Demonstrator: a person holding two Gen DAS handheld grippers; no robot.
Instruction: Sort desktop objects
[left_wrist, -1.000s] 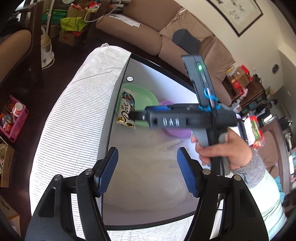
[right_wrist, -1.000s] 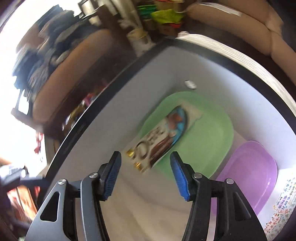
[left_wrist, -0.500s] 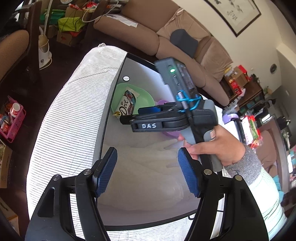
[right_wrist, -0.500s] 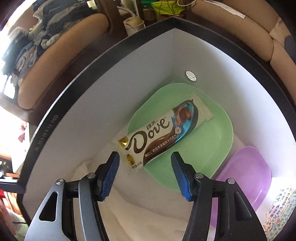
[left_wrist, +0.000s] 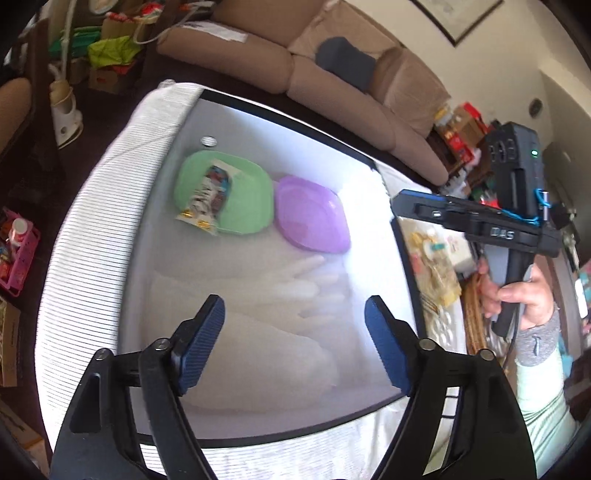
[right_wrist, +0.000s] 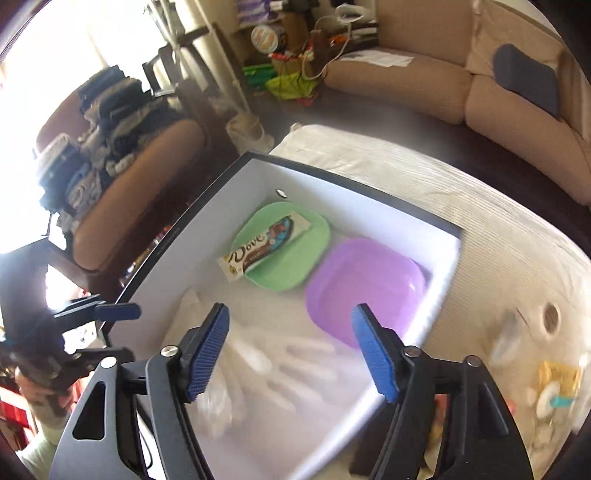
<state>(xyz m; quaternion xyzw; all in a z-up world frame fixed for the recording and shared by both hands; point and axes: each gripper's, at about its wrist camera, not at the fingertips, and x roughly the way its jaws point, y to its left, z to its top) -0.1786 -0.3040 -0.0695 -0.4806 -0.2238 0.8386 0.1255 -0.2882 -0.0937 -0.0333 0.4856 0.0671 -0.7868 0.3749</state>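
- the chocolate bar (right_wrist: 266, 244) already lies in the green plate (right_wrist: 295, 271), one end hanging over the rim nearest the grippers, so that piece looks sorted; i'd judge we're between picks.
- the right gripper (right_wrist: 290, 347) has nothing between its jaws; they have just been opening and stand wide, with the purple plate (right_wrist: 364, 291) empty just ahead and to its right.
- the left gripper (left_wrist: 293, 341) is the same, jaws just opened wider and nothing in them; ahead of it and a bit left sits the green plate, with the purple one beside it.
- under both tools lies a pale plastic glove (left_wrist: 295, 291) on the white mat (left_wrist: 236, 122); it's washed out and blurred, so i can't tell its outline well.
- next move, as i see it: fetch another item, perhaps from the clutter (right_wrist: 550, 391) to the right gripper's right, off the mat, and bring it to the purple plate.
- room to move: the mat's dark edge (right_wrist: 184, 229) runs close on the right gripper's left, and the two plates touch or nearly touch, so a drop into purple should come from above, not sideways.
- the two tools are well apart now.
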